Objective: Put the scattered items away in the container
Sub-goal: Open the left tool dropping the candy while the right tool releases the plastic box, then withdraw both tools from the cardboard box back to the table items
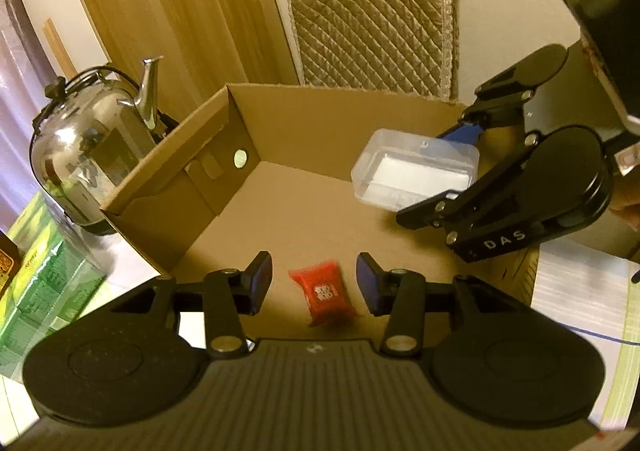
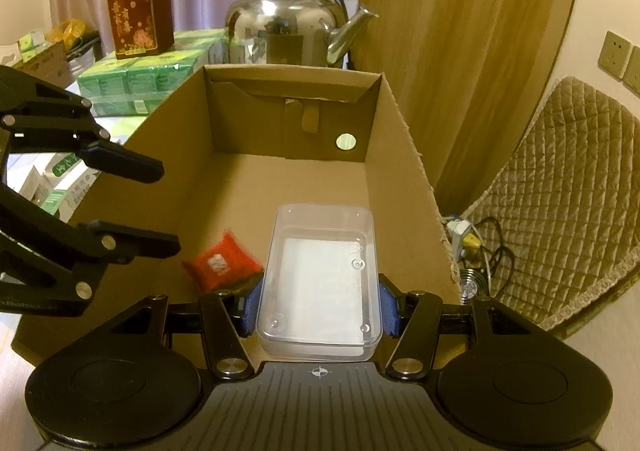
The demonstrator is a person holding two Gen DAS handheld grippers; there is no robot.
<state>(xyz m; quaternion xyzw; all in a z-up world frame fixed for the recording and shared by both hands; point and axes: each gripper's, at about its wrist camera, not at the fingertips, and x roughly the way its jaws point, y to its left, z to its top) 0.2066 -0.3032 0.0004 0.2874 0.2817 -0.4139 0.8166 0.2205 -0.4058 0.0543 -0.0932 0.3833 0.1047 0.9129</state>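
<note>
One red packet (image 1: 323, 292) looks blurred below the open left gripper (image 1: 314, 283).

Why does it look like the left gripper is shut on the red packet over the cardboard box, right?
Wrong on the grip. In the left wrist view the left gripper is open, with the red packet loose between its fingers, over the cardboard box.

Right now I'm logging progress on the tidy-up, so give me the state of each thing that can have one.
Left gripper: open, empty, above the packet.
Right gripper: shut on clear plastic box.
Clear plastic box: held over the cardboard box.
Red packet: blurred, inside the cardboard box.
Cardboard box: open-topped.
Kettle: lid on, outside the box.
</note>
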